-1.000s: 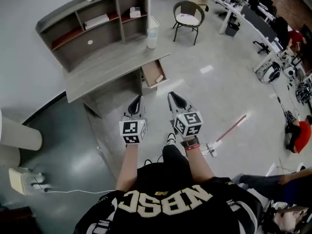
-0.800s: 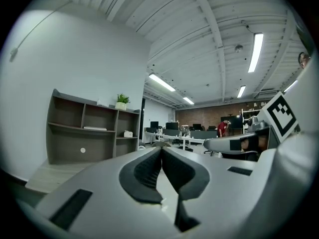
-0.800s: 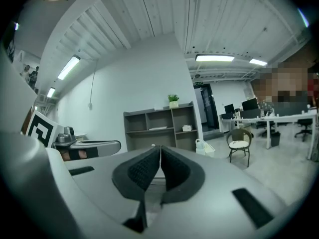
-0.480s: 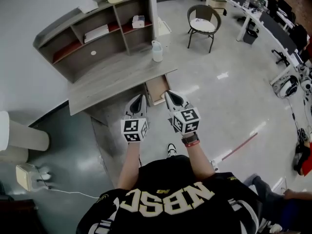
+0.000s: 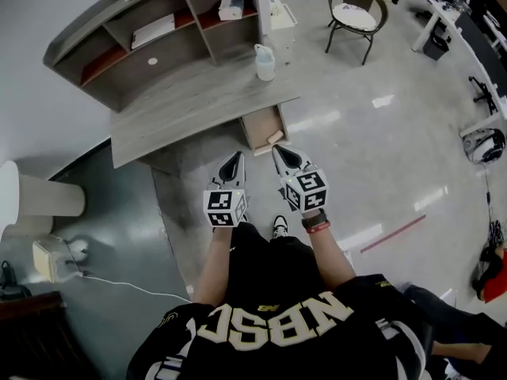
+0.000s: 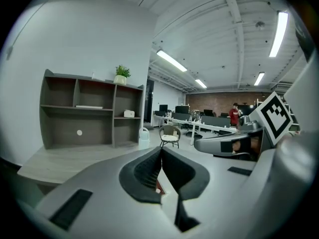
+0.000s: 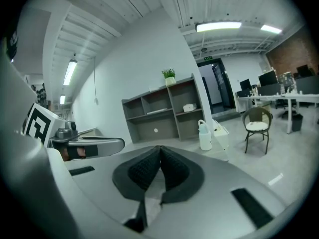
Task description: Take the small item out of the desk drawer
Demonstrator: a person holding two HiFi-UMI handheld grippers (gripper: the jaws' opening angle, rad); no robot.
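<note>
A grey desk with a shelf unit stands ahead of me. Its drawer hangs open on the front right. A small pale item lies in the drawer's near right corner. My left gripper is shut and empty, just short of the drawer and to its left. My right gripper is shut and empty too, its tip close to the drawer's near edge. In the left gripper view the left gripper has its pads closed together. The right gripper shows the same in its own view.
A translucent jug stands on the desk's right end above the drawer. The shelf unit holds a white box and papers. A wicker chair stands to the far right. A white bin stands at left.
The person has stepped toward the desk. Both grippers have moved forward and now sit much nearer the open drawer.
</note>
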